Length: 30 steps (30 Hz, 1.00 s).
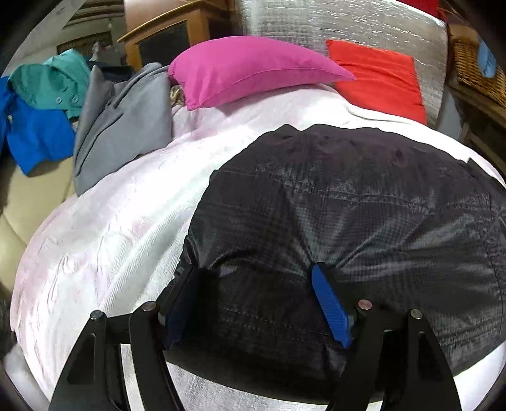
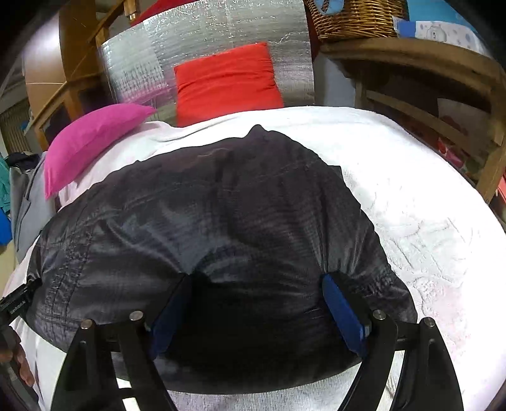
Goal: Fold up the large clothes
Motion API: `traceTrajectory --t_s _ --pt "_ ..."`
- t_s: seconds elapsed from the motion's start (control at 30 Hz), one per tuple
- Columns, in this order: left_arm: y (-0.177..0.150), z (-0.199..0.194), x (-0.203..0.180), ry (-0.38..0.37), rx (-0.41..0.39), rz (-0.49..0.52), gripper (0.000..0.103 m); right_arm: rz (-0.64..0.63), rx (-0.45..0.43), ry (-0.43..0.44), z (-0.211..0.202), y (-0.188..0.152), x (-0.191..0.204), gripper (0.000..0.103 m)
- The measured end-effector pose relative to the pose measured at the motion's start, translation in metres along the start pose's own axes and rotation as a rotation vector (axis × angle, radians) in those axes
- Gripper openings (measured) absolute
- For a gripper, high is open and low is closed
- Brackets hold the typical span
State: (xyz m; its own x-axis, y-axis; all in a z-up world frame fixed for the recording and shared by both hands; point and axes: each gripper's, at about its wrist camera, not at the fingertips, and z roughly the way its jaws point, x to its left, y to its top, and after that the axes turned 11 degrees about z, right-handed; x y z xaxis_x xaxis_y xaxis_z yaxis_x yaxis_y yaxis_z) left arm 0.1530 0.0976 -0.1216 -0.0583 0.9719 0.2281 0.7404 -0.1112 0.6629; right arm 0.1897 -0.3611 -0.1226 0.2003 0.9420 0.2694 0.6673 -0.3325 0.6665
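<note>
Pressing into the dark jacket (image 1: 348, 205), both claws, left (image 1: 256, 303) and right (image 2: 256, 306), stand spread wide.

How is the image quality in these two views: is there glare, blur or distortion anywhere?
Left wrist view: strong fisheye bending, dark corners; the white cover is nearly washed out; the foil panel glares and looks smeared. Right wrist view: same bending; the cover is overexposed at right, the foil glints, the dark garment loses detail in shadow between the right gripper fingers.
</note>
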Motion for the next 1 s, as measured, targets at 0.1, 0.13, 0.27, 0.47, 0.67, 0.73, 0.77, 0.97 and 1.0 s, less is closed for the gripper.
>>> traceTrajectory --t_s 0.1,0.13,0.27,0.47,0.67,0.73,0.77,0.97,1.0 --pt "0.005 -0.007 0.007 -0.013 0.014 -0.019 0.075 -0.004 0.013 -0.005 -0.006 0.005 0.001 0.086" --pt "0.008 -0.011 0.009 -0.009 0.018 -0.025 0.075 -0.008 0.006 -0.014 -0.016 0.003 0.0 0.086" --pt "0.026 -0.037 0.009 -0.028 -0.01 -0.068 0.075 -0.029 -0.045 0.009 -0.039 0.017 0.02 0.087" --pt "0.064 -0.042 -0.039 -0.102 -0.042 0.029 0.075 -0.097 0.0 0.037 -0.014 0.05 0.066 0.087" --pt "0.078 0.0 -0.061 -0.109 0.045 0.063 0.075 -0.048 0.13 0.002 0.033 0.059 0.059 0.088" --pt "0.073 0.012 -0.066 -0.116 0.089 0.066 0.075 -0.063 0.137 -0.011 0.042 0.057 0.058 0.091" --pt "0.071 0.017 -0.067 -0.121 0.104 0.065 0.075 -0.074 0.133 -0.012 0.042 0.056 0.059 0.094" --pt "0.068 0.012 -0.06 -0.138 0.097 0.07 0.075 -0.056 0.124 0.025 0.027 0.06 0.049 0.095" --pt "0.068 0.008 -0.055 -0.137 0.088 0.069 0.075 -0.04 0.113 0.034 0.02 0.062 0.042 0.096"
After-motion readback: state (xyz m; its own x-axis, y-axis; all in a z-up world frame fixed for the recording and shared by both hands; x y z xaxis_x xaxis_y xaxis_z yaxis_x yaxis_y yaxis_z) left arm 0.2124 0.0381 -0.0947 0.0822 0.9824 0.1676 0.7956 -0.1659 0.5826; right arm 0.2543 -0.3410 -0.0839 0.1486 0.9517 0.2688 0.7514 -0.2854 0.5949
